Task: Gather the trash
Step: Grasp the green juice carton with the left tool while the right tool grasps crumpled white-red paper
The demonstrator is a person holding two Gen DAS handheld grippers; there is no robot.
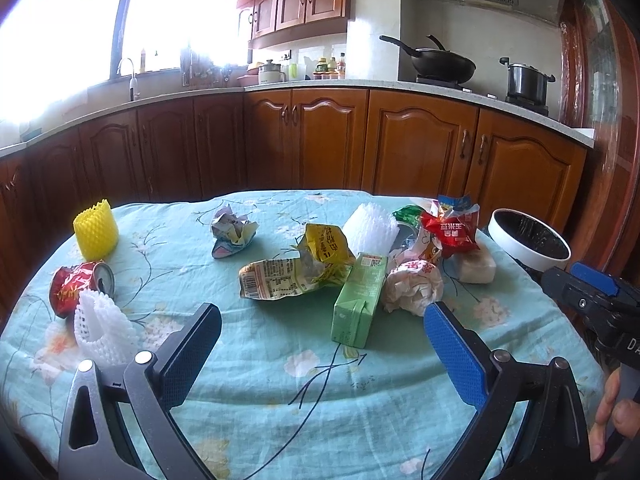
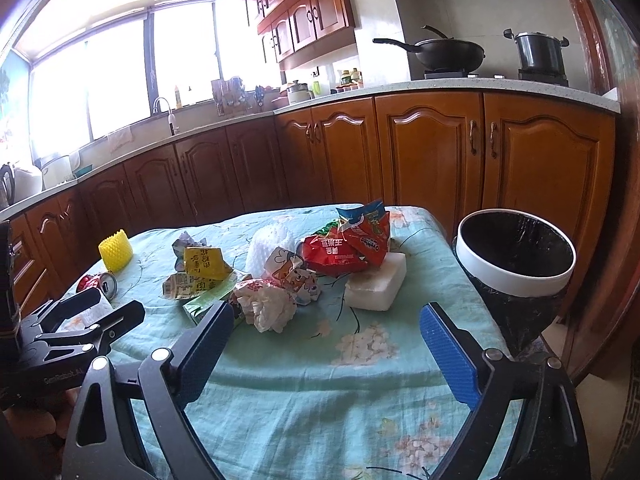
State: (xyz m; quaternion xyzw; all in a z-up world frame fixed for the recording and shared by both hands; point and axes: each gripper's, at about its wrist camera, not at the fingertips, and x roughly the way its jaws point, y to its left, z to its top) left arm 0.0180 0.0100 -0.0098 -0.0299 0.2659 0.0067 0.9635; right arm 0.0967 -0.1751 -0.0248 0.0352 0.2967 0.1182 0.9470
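Both grippers hang low over the near edge of the table (image 1: 280,400), nearest the lens in each view. Left gripper (image 1: 322,326): jaws wide apart, nothing between them, pointed at the green carton (image 1: 356,300), which lies on its side just beyond the fingertips. Right gripper (image 2: 326,330): jaws likewise apart and empty, aimed at bare cloth short of the crumpled paper (image 2: 268,304).

Trash is all on the table; none is held. A main heap sits at centre-right: yellow wrapper (image 1: 324,244), white foam net (image 1: 370,230), red snack bags (image 2: 340,252) and a white foam block (image 2: 376,286) partly under them. Apart to the left lie a crushed red can (image 1: 80,286), a second white net (image 1: 102,326) touching it, a yellow net (image 1: 96,234) standing upright, and a paper wad (image 1: 234,232) towards the far side.

Bin (image 2: 516,258), lined with a black bag, stands off the table's right edge, mouth tilted towards the table. Judgement: it is set there so the right hand can drop items with a short swing. Nothing can be seen inside it.

Judgement: collection has not visibly begun. Each hand appears posed for a first pick, left on the carton, right on the paper. Light, crumpled items may slip or drag neighbours along.
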